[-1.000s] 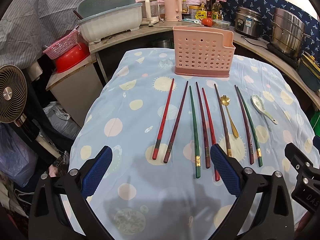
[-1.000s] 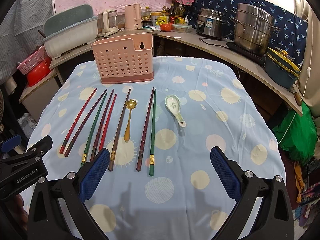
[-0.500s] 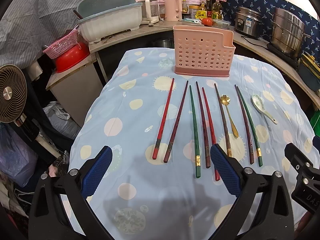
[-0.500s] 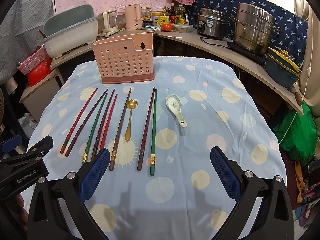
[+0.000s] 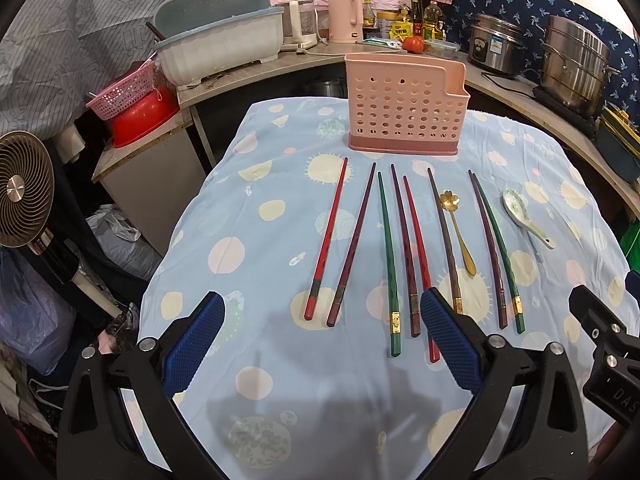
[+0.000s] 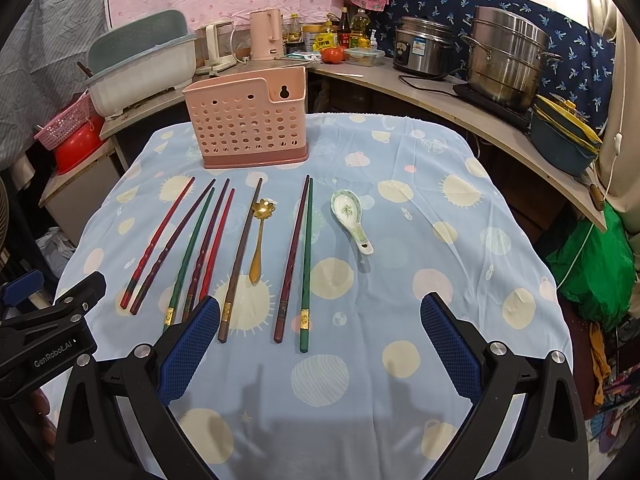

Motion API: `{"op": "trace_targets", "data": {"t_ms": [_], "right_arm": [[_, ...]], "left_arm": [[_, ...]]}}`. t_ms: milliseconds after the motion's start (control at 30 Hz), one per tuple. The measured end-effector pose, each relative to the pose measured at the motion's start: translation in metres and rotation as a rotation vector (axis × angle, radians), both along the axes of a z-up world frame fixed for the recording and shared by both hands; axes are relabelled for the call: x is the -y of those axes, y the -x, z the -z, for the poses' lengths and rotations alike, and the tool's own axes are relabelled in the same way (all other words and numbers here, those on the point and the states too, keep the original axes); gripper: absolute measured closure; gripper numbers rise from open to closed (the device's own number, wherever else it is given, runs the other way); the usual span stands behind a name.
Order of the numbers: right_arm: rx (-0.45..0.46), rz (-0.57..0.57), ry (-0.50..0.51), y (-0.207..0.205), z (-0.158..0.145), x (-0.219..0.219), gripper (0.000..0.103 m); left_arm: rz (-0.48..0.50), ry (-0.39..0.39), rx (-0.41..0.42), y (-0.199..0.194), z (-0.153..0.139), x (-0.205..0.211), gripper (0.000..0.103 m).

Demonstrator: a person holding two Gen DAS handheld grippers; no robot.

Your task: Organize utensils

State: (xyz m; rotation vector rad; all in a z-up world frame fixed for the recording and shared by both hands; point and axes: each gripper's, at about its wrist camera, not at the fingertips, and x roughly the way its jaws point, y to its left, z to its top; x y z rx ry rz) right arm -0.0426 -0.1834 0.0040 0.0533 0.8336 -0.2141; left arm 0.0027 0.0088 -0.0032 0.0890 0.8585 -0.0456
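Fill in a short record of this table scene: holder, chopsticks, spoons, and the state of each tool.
holder: pink rack, upright at the far end of the cloth; nothing visible in it
chopsticks: eight, flat in a row before the rack
spoons: gold spoon among the chopsticks; ceramic spoon at the right end
left tool: open, holding nothing
right tool: open, holding nothing

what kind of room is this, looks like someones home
Most likely a small home kitchen. A rice cooker and a steel steamer pot stand on the counter, oil bottles sit by a kettle, and chopsticks lie on the cloth-covered table.
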Motion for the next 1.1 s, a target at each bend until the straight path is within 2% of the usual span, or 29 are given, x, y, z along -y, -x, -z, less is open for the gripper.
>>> {"op": "trace_targets", "data": {"t_ms": [400, 833, 967, 1100], "right_arm": [[-0.019, 0.028, -0.032, -0.004, -0.001, 0.011, 0.007], [-0.076, 0.055, -0.051, -0.026, 0.021, 0.028, 0.007], [-0.093, 0.060, -0.052, -0.034, 0.027, 0.031, 0.007], [-0.110, 0.063, -0.053, -0.040, 0.032, 0.032, 0.007]], "left_arm": [[-0.050, 0.042, -0.040, -0.016, 0.006, -0.021, 0.009], [-0.082, 0.017, -0.112, -0.051, 0.047, -0.050, 0.010], [-0.063, 0.007, -0.149, -0.060, 0.064, -0.050, 0.019], [-0.048, 0.008, -0.171, -0.065, 0.075, -0.048, 0.022]]}}
